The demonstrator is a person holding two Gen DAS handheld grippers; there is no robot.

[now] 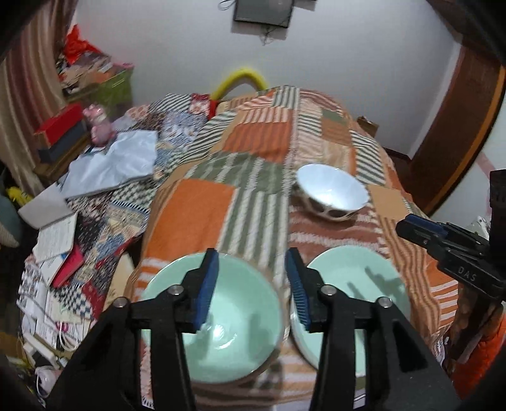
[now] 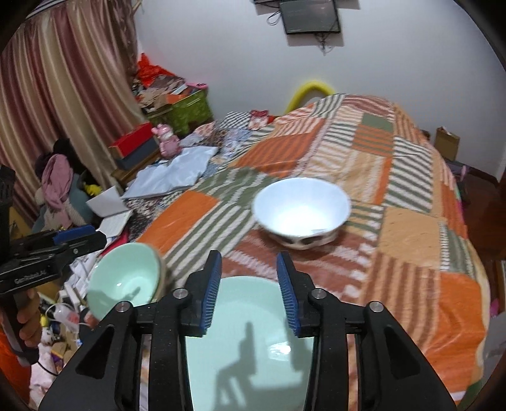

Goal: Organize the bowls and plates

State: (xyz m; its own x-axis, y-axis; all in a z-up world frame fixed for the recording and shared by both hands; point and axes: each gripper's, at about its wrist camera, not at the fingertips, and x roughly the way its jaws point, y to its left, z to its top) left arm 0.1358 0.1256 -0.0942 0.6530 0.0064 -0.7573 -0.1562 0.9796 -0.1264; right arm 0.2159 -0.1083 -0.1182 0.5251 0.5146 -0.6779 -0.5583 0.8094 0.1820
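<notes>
A green bowl [image 1: 218, 319] sits on the patchwork bed cover, right under my open left gripper [image 1: 253, 284]; it also shows in the right wrist view [image 2: 126, 281]. A green plate [image 1: 357, 284] lies to its right, under my open right gripper [image 2: 249, 287], and fills the lower right wrist view [image 2: 249, 347]. A white bowl [image 1: 332, 193] with a dark patterned outside stands farther back [image 2: 300, 208]. The right gripper's body [image 1: 449, 246] shows at the right of the left wrist view. The left gripper's body [image 2: 47, 253] shows at the left of the right wrist view. Both grippers hold nothing.
The striped orange and green cover [image 2: 395, 177] spreads over the bed. Papers, books and a grey bag [image 1: 117, 164] litter the left side. A red box [image 2: 132, 139] and a pink toy [image 2: 169, 142] stand by the curtain. A screen [image 2: 311, 15] hangs on the wall.
</notes>
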